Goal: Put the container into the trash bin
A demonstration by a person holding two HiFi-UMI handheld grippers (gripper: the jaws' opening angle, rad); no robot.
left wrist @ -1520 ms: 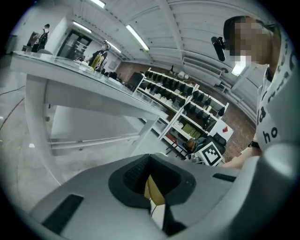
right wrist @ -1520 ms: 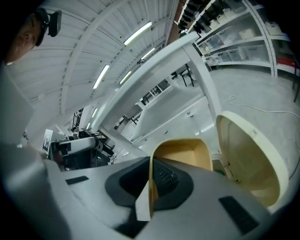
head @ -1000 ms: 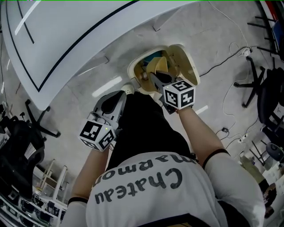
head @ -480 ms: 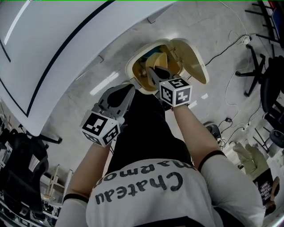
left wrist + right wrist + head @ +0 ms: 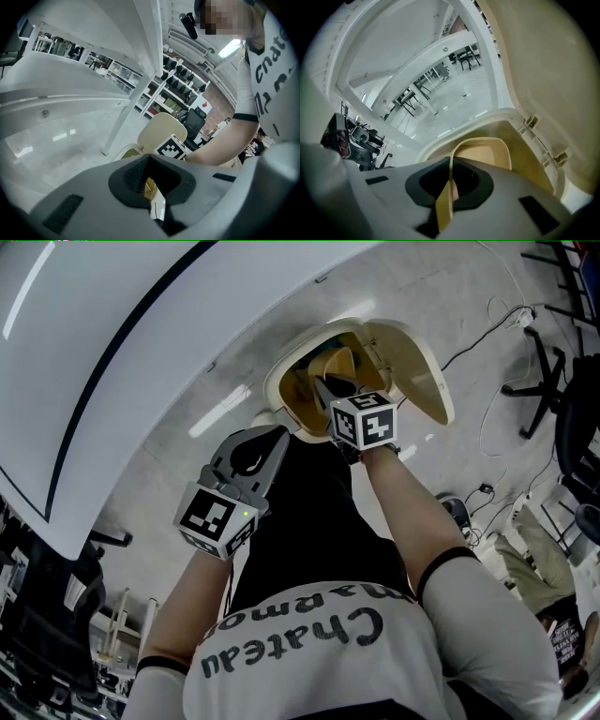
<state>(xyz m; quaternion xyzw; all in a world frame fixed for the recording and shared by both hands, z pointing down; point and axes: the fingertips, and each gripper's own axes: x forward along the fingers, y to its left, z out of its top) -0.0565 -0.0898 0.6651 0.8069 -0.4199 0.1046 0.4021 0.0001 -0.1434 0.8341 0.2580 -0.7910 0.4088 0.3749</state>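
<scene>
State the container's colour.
The container is tan, best seen in the right gripper view.

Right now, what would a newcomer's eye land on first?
The cream trash bin at the person's feet, its lid flipped open. Over its mouth the right gripper has its jaws shut on the rim of a tan container. The left gripper hangs beside it, jaws together, empty.

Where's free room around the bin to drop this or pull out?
Bin mouth is open between rim and raised lid, beyond the container in the right gripper. Bare floor between table and bin. Cables crowd its right.
</scene>
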